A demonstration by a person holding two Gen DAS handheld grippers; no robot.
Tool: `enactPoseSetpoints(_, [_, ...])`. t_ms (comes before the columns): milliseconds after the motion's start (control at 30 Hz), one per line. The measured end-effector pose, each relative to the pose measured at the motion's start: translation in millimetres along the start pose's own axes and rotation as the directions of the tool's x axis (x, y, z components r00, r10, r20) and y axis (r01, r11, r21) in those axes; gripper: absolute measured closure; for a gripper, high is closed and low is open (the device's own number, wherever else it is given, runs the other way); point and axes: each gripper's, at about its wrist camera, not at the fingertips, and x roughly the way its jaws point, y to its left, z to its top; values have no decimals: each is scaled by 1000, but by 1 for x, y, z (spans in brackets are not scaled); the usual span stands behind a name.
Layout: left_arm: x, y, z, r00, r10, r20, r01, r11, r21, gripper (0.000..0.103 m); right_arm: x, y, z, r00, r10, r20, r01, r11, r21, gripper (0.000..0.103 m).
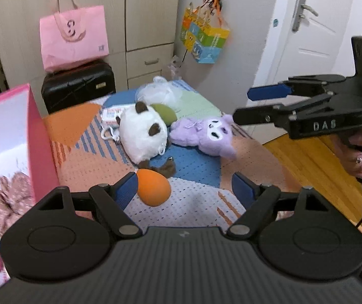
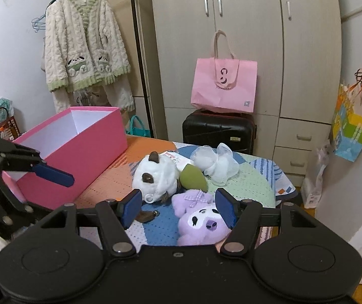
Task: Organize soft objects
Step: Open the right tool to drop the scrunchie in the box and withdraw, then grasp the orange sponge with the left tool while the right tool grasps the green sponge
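Note:
On a patchwork mat [image 1: 196, 169] lie a white plush with brown ears [image 1: 143, 131] [image 2: 155, 174], a purple plush [image 1: 206, 134] [image 2: 198, 223], a green soft piece [image 1: 164, 112] [image 2: 193, 177], a white mesh bundle [image 1: 159, 92] [image 2: 216, 164] and an orange egg-shaped soft toy [image 1: 153, 187]. My left gripper [image 1: 186, 187] is open, its left pad beside the orange toy. My right gripper [image 2: 178, 207] [image 1: 244, 106] is open, over the purple plush. A pink box [image 2: 79, 149] [image 1: 39, 139] stands left, holding a pink patterned cloth [image 1: 6, 200].
A black suitcase [image 2: 218, 131] [image 1: 79, 86] with a pink paper bag [image 2: 224, 86] [image 1: 74, 38] on top stands behind the mat, before a wardrobe [image 2: 244, 25]. A colourful bag [image 2: 353, 131] hangs on the right wall. Wooden floor [image 1: 315, 162] lies to the right.

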Motion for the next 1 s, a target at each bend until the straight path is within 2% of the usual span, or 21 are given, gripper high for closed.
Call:
enactPoseSetpoints(133, [19, 3, -2, 999, 33, -22, -34, 999, -25, 22, 25, -9, 4, 1000, 1, -8, -1, 1000, 9, 34])
enactPoseSetpoints(233, [30, 7, -2, 999, 22, -30, -23, 999, -43, 24, 47, -15, 6, 999, -16, -31, 16, 1000, 7, 36])
enactPoseSetpoints(433, [49, 13, -6, 997, 56, -45, -59, 996, -64, 26, 87, -32, 13, 997, -25, -76, 30, 998, 60, 55])
enactPoseSetpoints(533, [59, 17, -10, 995, 55, -82, -60, 997, -55, 38, 101, -35, 17, 996, -14, -83, 20, 997, 69, 61])
enactPoseSetpoints(600, [60, 16, -11, 992, 94, -79, -96, 995, -28, 44, 111, -36, 19, 995, -4, -96, 11, 998, 69, 67])
enactPoseSetpoints(733, [62, 21, -11, 992, 94, -87, -97, 995, -35, 47, 127, -38, 20, 993, 19, -115, -8, 996, 91, 67])
enactPoseSetpoints(867, [66, 21, -13, 989, 124, -86, -128, 991, -39, 51, 138, -38, 20, 990, 51, -134, -35, 993, 114, 66])
enactPoseSetpoints(933, [68, 20, -14, 985, 149, -87, -153, 988, -37, 53, 143, -38, 20, 989, 56, -140, -40, 992, 119, 63])
enactPoseSetpoints(1000, [70, 17, -16, 980, 178, -86, -179, 984, -6, 56, 148, -38, 21, 987, 59, -149, -41, 992, 119, 56])
